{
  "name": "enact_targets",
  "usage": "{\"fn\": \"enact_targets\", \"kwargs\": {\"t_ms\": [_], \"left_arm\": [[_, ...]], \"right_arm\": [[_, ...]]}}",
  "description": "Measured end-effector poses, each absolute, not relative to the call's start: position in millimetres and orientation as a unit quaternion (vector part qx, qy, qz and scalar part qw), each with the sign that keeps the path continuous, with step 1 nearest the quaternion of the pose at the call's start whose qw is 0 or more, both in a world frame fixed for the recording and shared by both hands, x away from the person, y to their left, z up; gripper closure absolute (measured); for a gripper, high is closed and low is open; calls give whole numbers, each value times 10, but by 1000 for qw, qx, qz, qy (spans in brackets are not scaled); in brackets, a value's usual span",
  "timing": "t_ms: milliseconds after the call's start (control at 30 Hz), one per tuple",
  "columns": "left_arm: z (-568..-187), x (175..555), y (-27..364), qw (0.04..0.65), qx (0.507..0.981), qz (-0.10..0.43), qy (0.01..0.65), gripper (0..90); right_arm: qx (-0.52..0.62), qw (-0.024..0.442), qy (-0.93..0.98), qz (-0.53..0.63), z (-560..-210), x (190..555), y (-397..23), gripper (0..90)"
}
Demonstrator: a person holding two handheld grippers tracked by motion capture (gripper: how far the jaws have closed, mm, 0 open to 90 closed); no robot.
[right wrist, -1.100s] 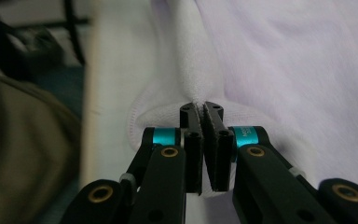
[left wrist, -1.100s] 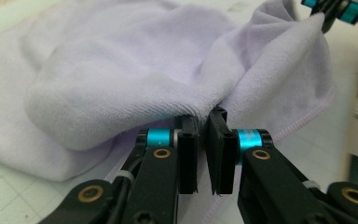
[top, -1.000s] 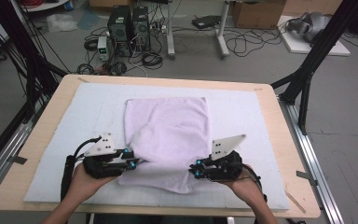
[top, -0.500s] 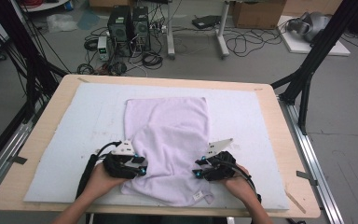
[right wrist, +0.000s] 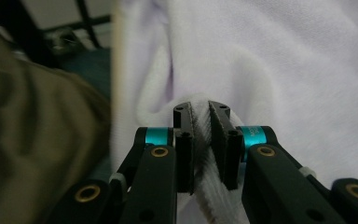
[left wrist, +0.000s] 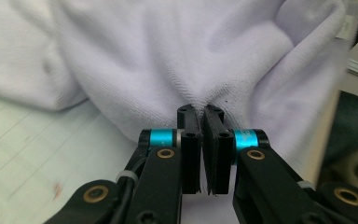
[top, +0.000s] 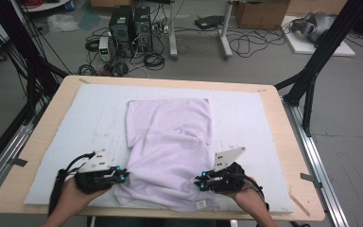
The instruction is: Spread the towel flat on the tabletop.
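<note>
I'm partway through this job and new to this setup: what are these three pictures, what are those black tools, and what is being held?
No robot arm here: a person holds a two-jaw tool in each hand. The high view looks down on the wooden table, which is covered by a white mat. On the mat lies a pale lilac cloth, partly folded. The left gripper is at the cloth's near left edge, the right gripper at its near right edge. The other two pictures come from cameras riding on each tool, looking along its black jaws. There the left gripper has just closed, pinching a fold of cloth, and the right gripper has just closed on a ribbed edge of it.
</note>
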State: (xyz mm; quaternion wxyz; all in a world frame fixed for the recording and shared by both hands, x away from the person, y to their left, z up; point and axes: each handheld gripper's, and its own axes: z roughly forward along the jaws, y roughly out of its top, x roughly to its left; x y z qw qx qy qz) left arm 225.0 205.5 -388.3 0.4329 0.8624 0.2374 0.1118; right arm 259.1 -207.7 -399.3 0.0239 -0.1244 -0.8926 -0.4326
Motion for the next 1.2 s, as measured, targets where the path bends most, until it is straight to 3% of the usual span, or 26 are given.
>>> {"fn": "enact_targets", "kwargs": {"t_ms": [100,200,433,500,667,733,933,1033,1067,1133,1200], "left_arm": [[-3753,2091,2164,464,851,95,226,831],[-3771,2166,2156,463,850,104,231,611],[-4193,2704,1919,429,861,81,260,529],[-4310,2795,1791,412,873,72,251,547],[-4374,2804,1703,399,884,70,232,842],[-4349,2737,1751,399,885,68,229,855],[-4163,2324,1972,403,886,80,214,860],[-3996,2059,2026,422,883,74,193,852],[-3949,2015,2035,430,880,70,187,828],[-3895,2019,2028,436,877,70,191,650],[-3905,2110,2015,435,875,86,193,562]], "right_arm": [[-89,38,-872,-480,-3749,2407,-2117,745],[-99,-11,-878,-469,-3616,2439,-2171,645],[-164,-38,-905,-391,-4193,2892,-2077,513],[-163,-41,-917,-361,-4321,2962,-2012,536],[-152,-35,-914,-374,-4366,2948,-1968,786],[-146,-29,-914,-376,-4348,2919,-1971,825],[-121,10,-910,-397,-4238,2700,-1985,832],[-87,29,-901,-425,-4075,2493,-2008,775],[-86,23,-892,-442,-4001,2451,-2037,728],[-101,11,-880,-465,-3875,2458,-2112,671],[-119,-21,-888,-443,-3858,2557,-2126,623]]}}
